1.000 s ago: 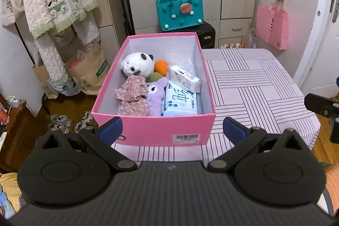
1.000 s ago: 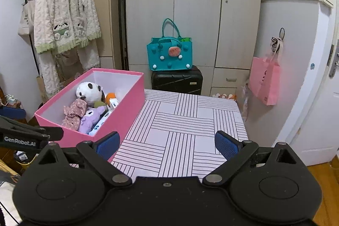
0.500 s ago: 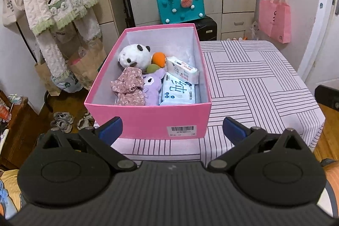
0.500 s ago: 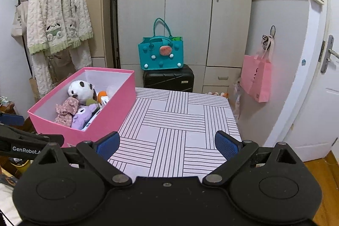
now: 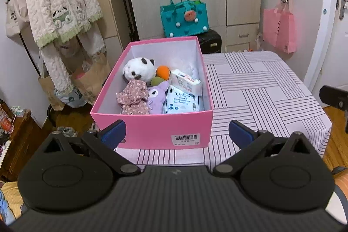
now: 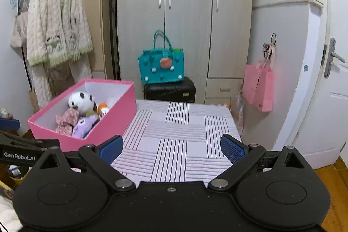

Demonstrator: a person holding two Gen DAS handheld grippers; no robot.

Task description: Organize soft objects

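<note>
Pink cardboard box (image 5: 152,129) sits at the centre of the left wrist view, on the left part of a striped table (image 5: 261,88). Inside it lie a panda toy (image 5: 139,70), an orange ball (image 5: 163,71), a green ball (image 5: 157,80), a floral cloth (image 5: 133,97), a purple plush (image 5: 156,97) and two tissue packs (image 5: 182,99). Left gripper (image 5: 176,134) hangs spread wide at the lower frame, holding nothing. Right gripper (image 6: 171,148) is likewise spread and empty over bare tablecloth, with the box at its middle left.
</note>
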